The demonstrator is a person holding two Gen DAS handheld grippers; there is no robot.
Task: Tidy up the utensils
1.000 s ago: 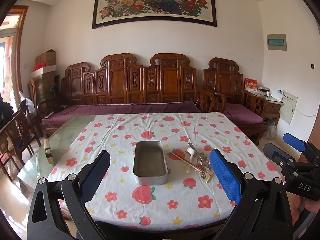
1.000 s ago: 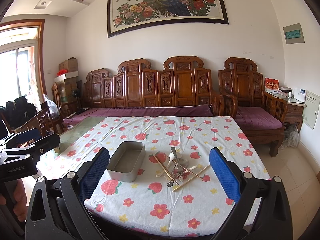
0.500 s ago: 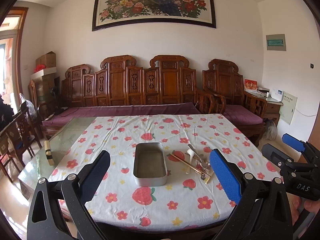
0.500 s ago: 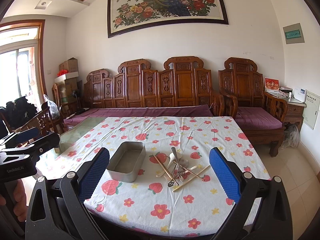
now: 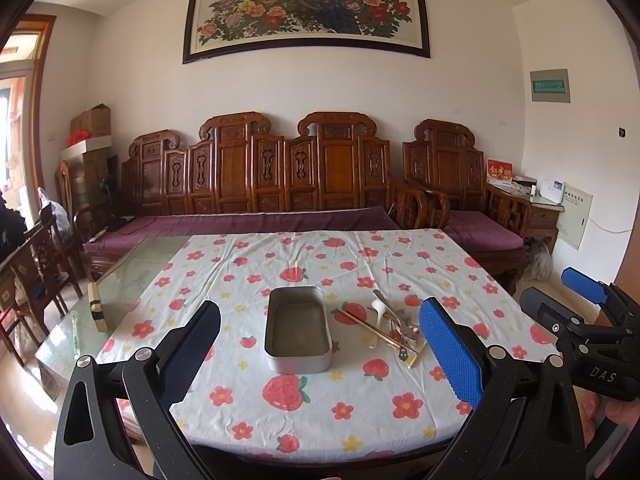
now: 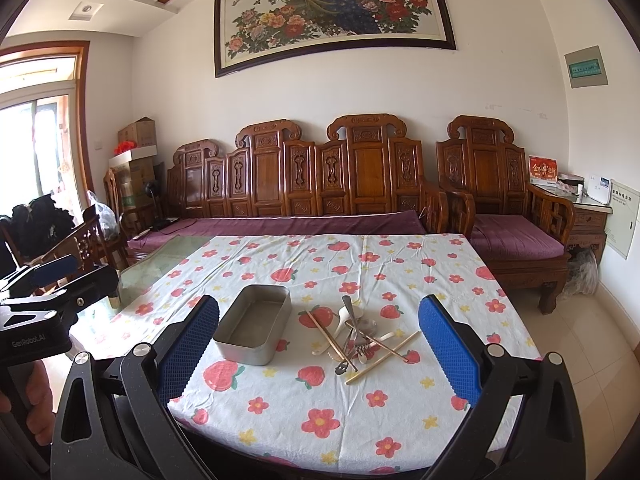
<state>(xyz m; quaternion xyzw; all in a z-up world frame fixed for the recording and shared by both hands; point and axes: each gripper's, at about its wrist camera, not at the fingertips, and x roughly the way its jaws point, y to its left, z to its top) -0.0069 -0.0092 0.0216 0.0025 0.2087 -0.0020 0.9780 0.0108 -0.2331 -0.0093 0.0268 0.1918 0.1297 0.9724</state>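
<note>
Right wrist view, tangled utensils (image 6: 362, 334), beside empty metal tin (image 6: 253, 329)

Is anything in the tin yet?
No, the tin is empty, and the utensils lie in a heap on the cloth to its right.

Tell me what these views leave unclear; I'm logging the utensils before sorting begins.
- Utensil pile: pieces overlap and are small in both views, so no exact count.
- Metal tin: its near wall hides part of the floor in the right view.
- Table's near edge: covered by the left gripper and right gripper bodies.
</note>
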